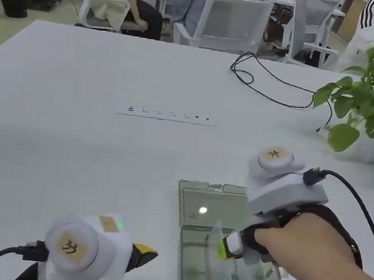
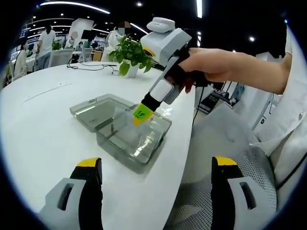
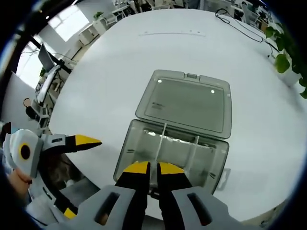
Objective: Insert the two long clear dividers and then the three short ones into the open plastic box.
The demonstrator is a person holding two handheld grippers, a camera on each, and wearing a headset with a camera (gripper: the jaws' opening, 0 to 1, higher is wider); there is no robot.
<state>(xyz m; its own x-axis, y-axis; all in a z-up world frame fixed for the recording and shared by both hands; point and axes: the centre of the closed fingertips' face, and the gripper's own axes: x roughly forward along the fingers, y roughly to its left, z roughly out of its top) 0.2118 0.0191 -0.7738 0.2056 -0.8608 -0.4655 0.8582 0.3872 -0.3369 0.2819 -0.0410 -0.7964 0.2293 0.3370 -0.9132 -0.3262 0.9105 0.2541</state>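
1. Left of the plastic box (image 1: 180, 262), apart from it: left gripper (image 1: 141, 255), its round top cap (image 1: 70, 246) hand-marked with what reads as "33". Yellow-tipped jaws spread wide, nothing between them.
2. Beyond the box and a little left, well apart on the white table (image 1: 75, 136): a flat power strip (image 1: 166, 115), its markings too small to read.
3. The box itself: smoky clear plastic, open, low at the near edge of the table. Lid (image 1: 211, 202) laid flat on the far side, joined along the hinge edge, two ceiling lights mirrored in it.
4. Inside the box: thin clear walls standing upright. Seen from the right gripper view, one clear divider (image 3: 162, 141) running from the hinge side toward the near wall, and a second divider (image 3: 194, 148) to its right, parallel. Exact count hard to tell through the glare.
5. Over the box's right half: right gripper (image 1: 219, 249), gripped by a hand (image 1: 302, 247), tips down into the box. Jaws pinched narrow on the top edge of the first divider, seen edge-on in the slit between them.
6. On that gripper's tip: a green sticker (image 2: 140, 113) with a short number, possibly "19". On its round cap (image 1: 275, 158): handwriting, not legible.
7. Beyond the box to the right: a looped black cable (image 1: 272, 82).
8. Far right of the box: a leafy potted plant (image 1: 370, 98).
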